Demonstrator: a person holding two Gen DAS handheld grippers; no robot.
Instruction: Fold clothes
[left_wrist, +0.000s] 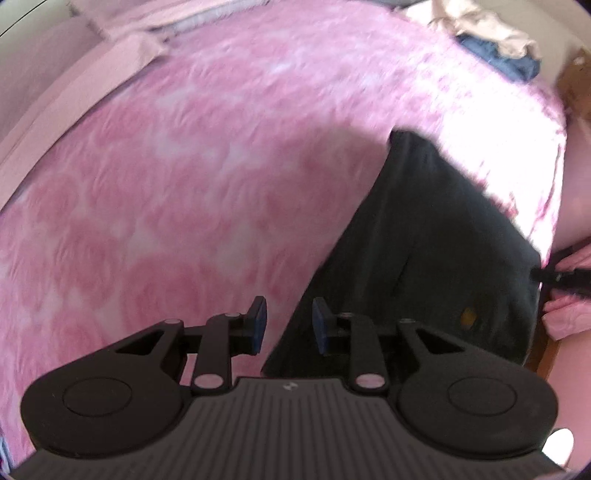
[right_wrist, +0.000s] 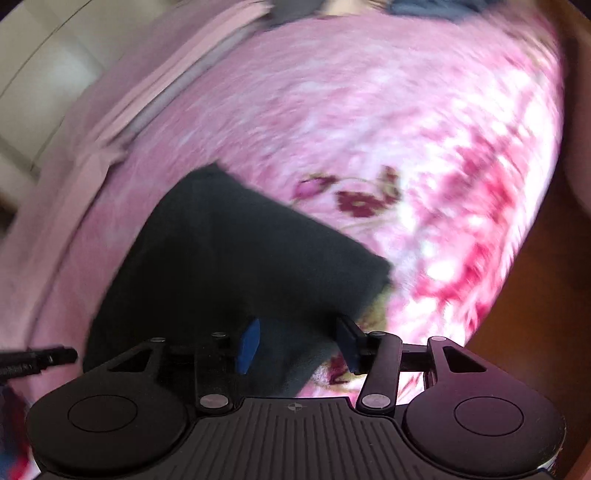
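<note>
While both views blur, the dark green soft cloth garment (left_wrist: 436, 236) lies flat on the pink flowered bedspread (left_wrist: 184, 184), ahead-right of the left gripper (left_wrist: 289, 325) and under the right gripper (right_wrist: 299, 343). Both stand apart, empty. Whether a fold remains, I cannot tell.

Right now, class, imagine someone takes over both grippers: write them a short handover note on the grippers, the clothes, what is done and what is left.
Left gripper: open, empty, hovering at the left edge of the dark garment.
Right gripper: open, holding nothing, over the garment's near edge.
The dark garment lies fairly flat on the pink floral bedspread, in a compact shape; how many folds it has cannot be told.
More clothes are piled at the far corner of the bed.
Done: this garment is laid out, perhaps partly folded.
Left: probably finish folding it, then take the pile.
</note>
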